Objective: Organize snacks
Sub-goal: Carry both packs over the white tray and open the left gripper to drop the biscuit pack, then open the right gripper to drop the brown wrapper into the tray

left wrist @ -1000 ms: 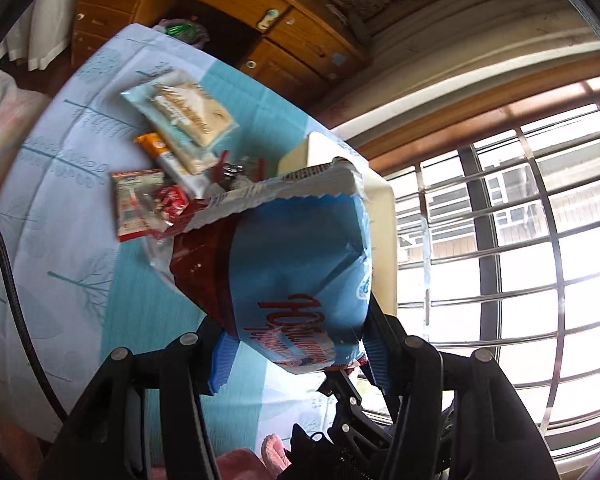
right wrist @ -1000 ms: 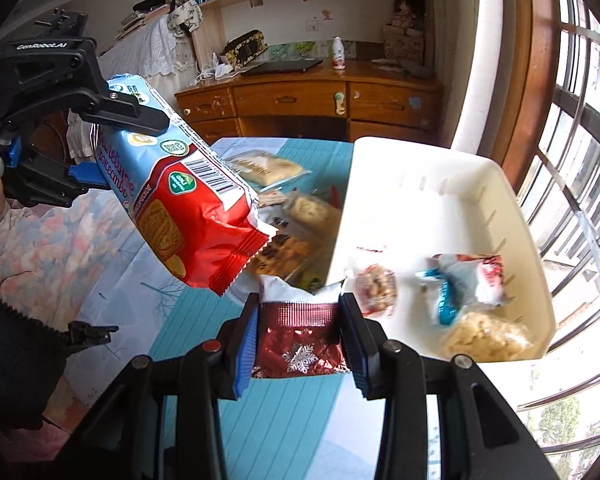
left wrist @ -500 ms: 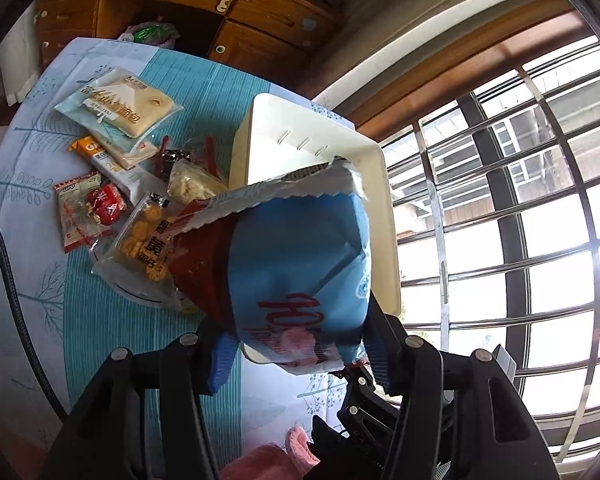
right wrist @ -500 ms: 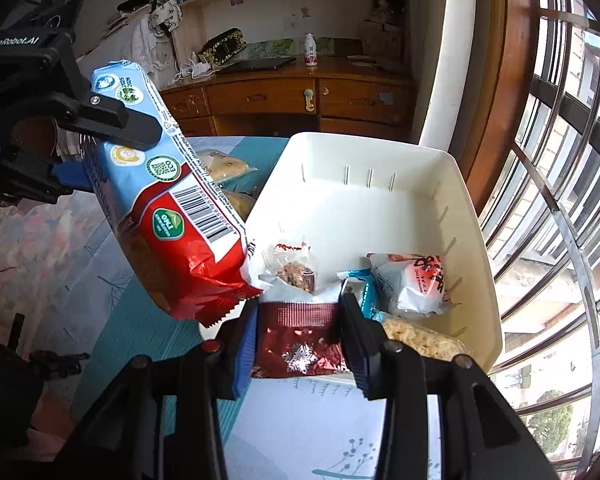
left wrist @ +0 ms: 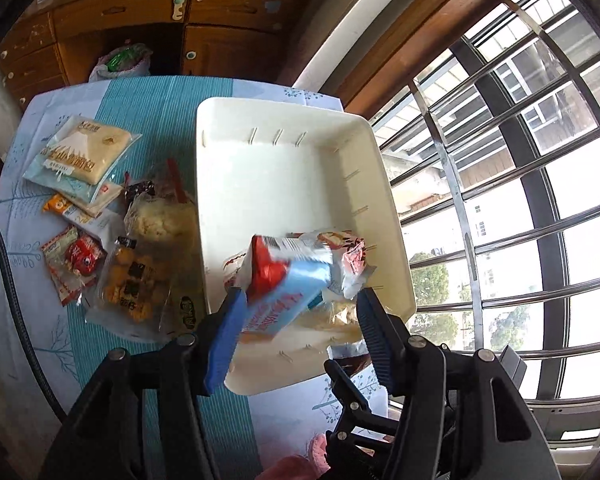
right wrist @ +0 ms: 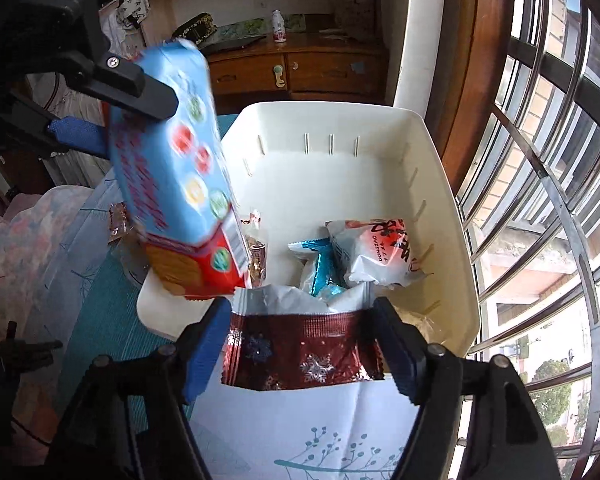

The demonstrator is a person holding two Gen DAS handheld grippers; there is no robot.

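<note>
A white plastic bin [left wrist: 292,184] [right wrist: 340,168] stands on the blue tablecloth by the window. My left gripper [left wrist: 300,308] is open above its near end; the blue and red biscuit pack [left wrist: 284,292] [right wrist: 180,184] is blurred and dropping from between the fingers into the bin. My right gripper [right wrist: 302,340] is shut on a dark red snowflake packet [right wrist: 300,356] at the bin's near rim. Inside the bin lie a white and red packet [right wrist: 380,252], a teal-wrapped snack [right wrist: 320,268] and other small packs.
Several loose snacks lie left of the bin: a large cake pack [left wrist: 80,152], an orange bar [left wrist: 60,208], a red and white packet [left wrist: 72,264], clear bags of pastries [left wrist: 136,284]. A wooden dresser [left wrist: 148,16] stands behind. The window grille [left wrist: 520,200] is at the right.
My left gripper moved over the bin and opened; the biscuit pack slipped out and tilts down into the bin. My right gripper moved with the red packet to the bin's near rim.
</note>
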